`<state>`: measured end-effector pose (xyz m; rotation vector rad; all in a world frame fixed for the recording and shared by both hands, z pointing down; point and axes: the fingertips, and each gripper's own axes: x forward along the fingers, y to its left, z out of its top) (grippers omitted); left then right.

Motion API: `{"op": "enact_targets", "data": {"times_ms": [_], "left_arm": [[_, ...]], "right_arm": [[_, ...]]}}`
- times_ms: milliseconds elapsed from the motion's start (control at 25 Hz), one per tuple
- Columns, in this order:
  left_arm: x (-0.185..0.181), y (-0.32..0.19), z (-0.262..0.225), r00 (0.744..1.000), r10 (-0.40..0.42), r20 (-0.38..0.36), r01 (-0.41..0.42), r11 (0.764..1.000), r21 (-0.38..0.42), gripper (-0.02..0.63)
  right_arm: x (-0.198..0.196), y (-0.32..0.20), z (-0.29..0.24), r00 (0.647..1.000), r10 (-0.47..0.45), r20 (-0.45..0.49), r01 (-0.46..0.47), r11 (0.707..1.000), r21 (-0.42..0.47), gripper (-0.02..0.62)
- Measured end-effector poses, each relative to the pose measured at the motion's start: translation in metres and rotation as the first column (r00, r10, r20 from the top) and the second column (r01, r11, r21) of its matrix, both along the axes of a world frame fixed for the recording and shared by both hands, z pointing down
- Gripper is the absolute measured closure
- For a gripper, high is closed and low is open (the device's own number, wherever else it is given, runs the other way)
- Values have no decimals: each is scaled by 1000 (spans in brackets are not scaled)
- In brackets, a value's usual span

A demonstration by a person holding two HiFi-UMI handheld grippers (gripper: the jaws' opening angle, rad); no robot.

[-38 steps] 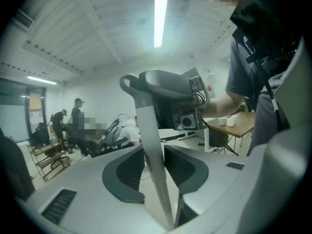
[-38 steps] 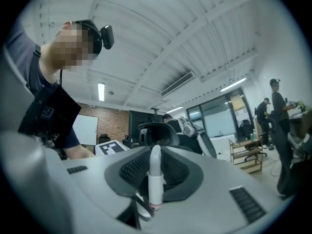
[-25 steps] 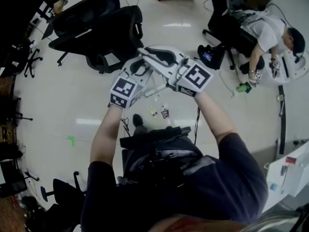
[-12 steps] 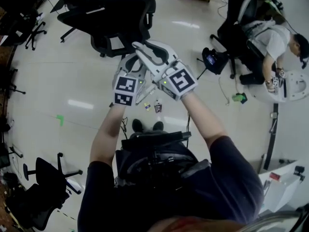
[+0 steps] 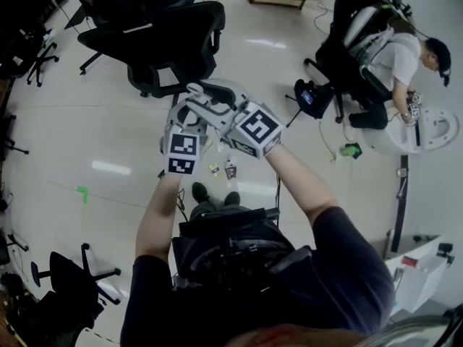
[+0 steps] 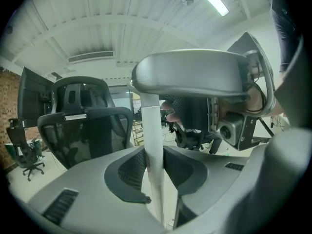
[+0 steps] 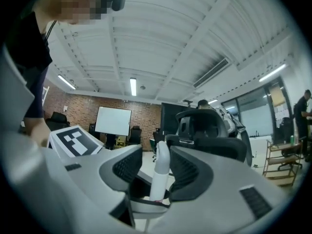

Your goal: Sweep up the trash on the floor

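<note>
A black office chair (image 5: pixel 170 42) stands on the floor (image 5: pixel 87 129) at the upper left. The left tool (image 6: pixel 155 161) is clamped on a white handle (image 6: pixel 152 126) that runs upright between its pads. Small bits of trash (image 5: pixel 230 169) lie on the floor just under both tools, ahead of the shoes (image 5: pixel 199 191). The right tool (image 7: pixel 159 172) has just been opening its jaws, which stand apart around the handle's rounded top, and farther right a person (image 5: pixel 396 49) sits bent over.
</note>
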<state>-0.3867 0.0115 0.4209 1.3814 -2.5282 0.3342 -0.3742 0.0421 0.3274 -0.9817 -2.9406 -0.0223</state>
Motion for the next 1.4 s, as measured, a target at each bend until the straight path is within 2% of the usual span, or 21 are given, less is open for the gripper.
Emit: {"op": "enact_targets", "data": {"times_ms": [120,200,320,640,760,960,1160,1280,1400], "left_arm": [[-10,8,4,1000,12,5,-13,1000,22,499],[-25,10,-2,1000,15,25,-17,999,52,499],[-47,18,-1,999,17,35,-19,997,71,499],[-84,27,32,984,173,36,-173,985,15,491],[-94,26,50,982,183,42,-183,983,-7,489],[-100,19,68,985,170,-7,-170,985,18,499],[-104,2,93,983,176,-48,-178,983,-43,500],[-109,-10,115,984,152,-98,-159,985,-66,500],[-111,-27,138,976,153,-154,-167,983,-81,499]], "right_arm": [[-18,11,14,999,32,-19,-31,997,64,411],[-35,13,10,998,62,-2,-62,994,88,480],[-56,21,11,998,55,-4,-54,993,109,479],[-98,36,45,994,-13,-110,29,989,146,482],[-109,37,63,989,-20,-145,44,985,167,483],[-116,28,80,987,-29,-161,56,984,167,483],[-116,9,104,984,-32,-173,59,987,152,483],[-118,-4,125,979,-37,-203,63,990,124,483],[-120,-21,147,974,-1,-226,29,993,119,483]]}}
